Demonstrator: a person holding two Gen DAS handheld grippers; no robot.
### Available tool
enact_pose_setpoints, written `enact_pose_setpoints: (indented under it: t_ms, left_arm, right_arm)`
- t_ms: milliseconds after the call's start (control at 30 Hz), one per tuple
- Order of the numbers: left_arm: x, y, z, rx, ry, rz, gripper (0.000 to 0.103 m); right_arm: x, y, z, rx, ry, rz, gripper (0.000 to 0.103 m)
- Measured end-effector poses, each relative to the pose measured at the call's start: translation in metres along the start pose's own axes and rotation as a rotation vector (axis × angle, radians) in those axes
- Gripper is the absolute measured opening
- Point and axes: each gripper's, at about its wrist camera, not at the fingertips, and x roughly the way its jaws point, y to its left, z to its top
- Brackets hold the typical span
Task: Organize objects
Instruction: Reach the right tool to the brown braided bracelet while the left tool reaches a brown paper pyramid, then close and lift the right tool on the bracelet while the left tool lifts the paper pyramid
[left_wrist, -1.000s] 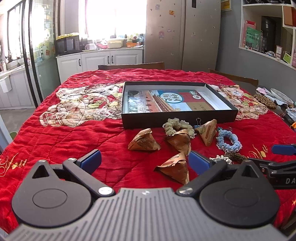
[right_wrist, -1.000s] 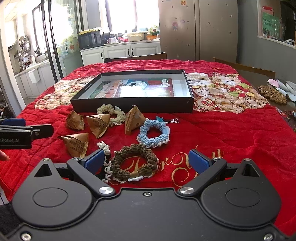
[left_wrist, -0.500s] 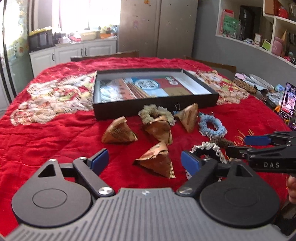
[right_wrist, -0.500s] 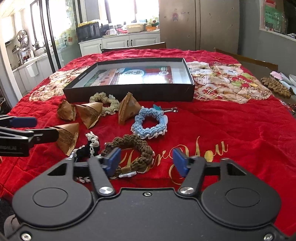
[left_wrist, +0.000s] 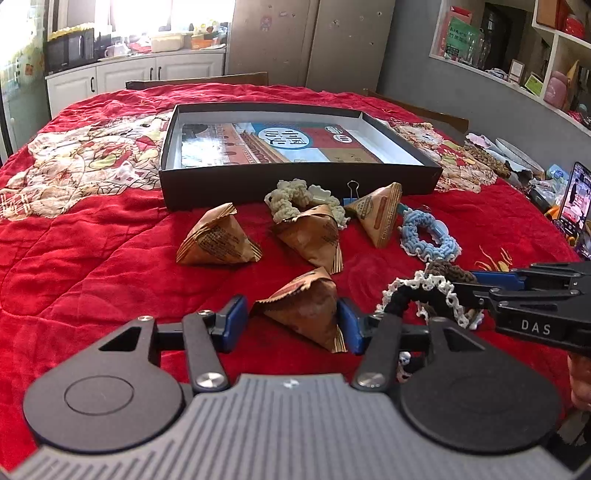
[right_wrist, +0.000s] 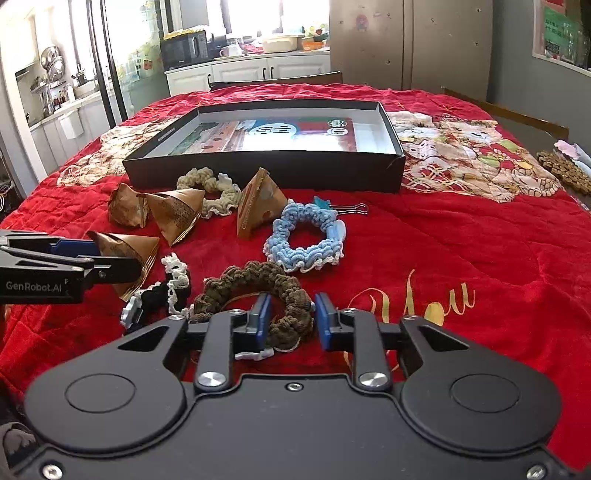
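A brown pyramid packet (left_wrist: 306, 306) lies on the red cloth between the blue pads of my left gripper (left_wrist: 291, 323). Its jaws are closing; the right pad meets the packet and a sliver of cloth shows at the left pad. My right gripper (right_wrist: 293, 321) is closing on the near side of a brown scrunchie (right_wrist: 255, 277), one pad inside the ring and one outside, both touching the band. A black-and-white scrunchie (right_wrist: 166, 291) lies between the two grippers. Behind stands an open black box (left_wrist: 295, 181) with a printed sheet inside.
Three more brown packets (left_wrist: 218, 240) (left_wrist: 314, 236) (left_wrist: 380, 214), a cream scrunchie (left_wrist: 288, 199), a blue scrunchie (right_wrist: 306, 240) and a binder clip (right_wrist: 347, 208) lie before the box. A phone (left_wrist: 576, 199) and clutter sit at the table's right edge.
Both grippers came down and forward, and their jaws narrowed from wide open. The left now brackets the nearest packet; the right has closed onto the brown scrunchie's band.
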Motion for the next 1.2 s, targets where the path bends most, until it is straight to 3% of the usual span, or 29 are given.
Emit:
enact_pose_setpoints:
  t_ms: [267, 700, 967, 1200]
  left_arm:
    - [0.007, -0.002, -0.001, 0.015, -0.014, 0.01, 0.05]
    - [-0.007, 0.003, 0.004, 0.006, -0.04, -0.009, 0.044]
    - [-0.024, 0.003, 0.026, 0.03, -0.11, -0.002, 0.045]
    - [-0.02, 0.012, 0.066, 0.024, -0.192, 0.032, 0.045]
  right_arm:
    - [0.002, 0.001, 0.0, -0.034, -0.016, 0.007, 0.012]
    - [-0.022, 0.004, 0.011, -0.088, -0.08, 0.01, 0.011]
    - [-0.034, 0.0, 0.043, -0.113, -0.172, -0.019, 0.011]
    - [-0.023, -0.005, 0.084, -0.113, -0.232, -0.045, 0.011]
